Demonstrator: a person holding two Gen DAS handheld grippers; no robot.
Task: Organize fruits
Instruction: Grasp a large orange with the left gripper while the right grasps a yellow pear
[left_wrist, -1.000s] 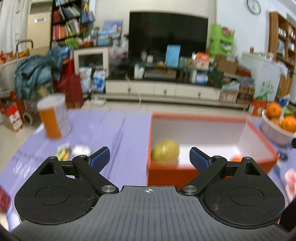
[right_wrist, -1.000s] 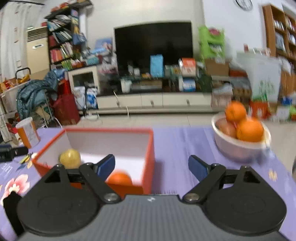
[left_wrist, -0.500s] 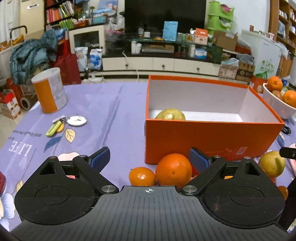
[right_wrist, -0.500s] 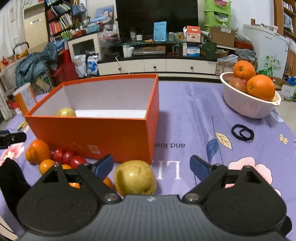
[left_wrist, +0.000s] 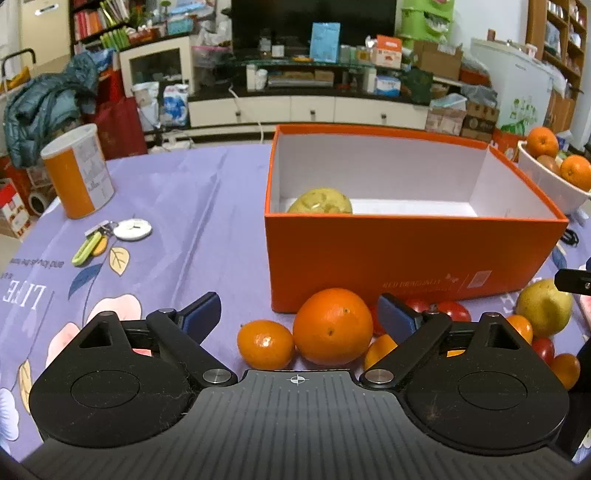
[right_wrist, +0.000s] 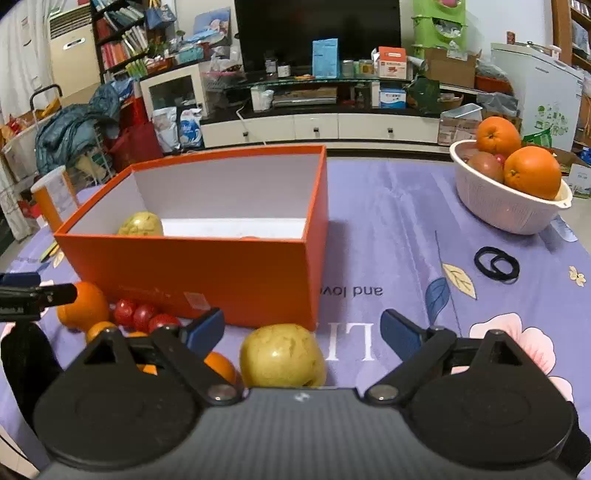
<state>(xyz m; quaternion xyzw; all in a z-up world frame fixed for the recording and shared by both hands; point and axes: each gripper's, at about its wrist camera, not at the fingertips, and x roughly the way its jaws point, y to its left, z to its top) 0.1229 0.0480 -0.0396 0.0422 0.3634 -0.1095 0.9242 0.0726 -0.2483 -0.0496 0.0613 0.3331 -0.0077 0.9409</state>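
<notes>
Big orange (left_wrist: 332, 326) sits between the left gripper (left_wrist: 299, 317) fingers, yellow pear (right_wrist: 282, 356) between the right gripper (right_wrist: 303, 332) ones, both spread wide, gripping nothing.

Your orange box (left_wrist: 406, 254) was white inside and held a yellow-green pear (left_wrist: 320, 201). The surface (left_wrist: 192, 206) wore lilac cloth printed with pink flowers and leaves. Your tools' fingertips (right_wrist: 207, 326) were blue on black arms.
</notes>
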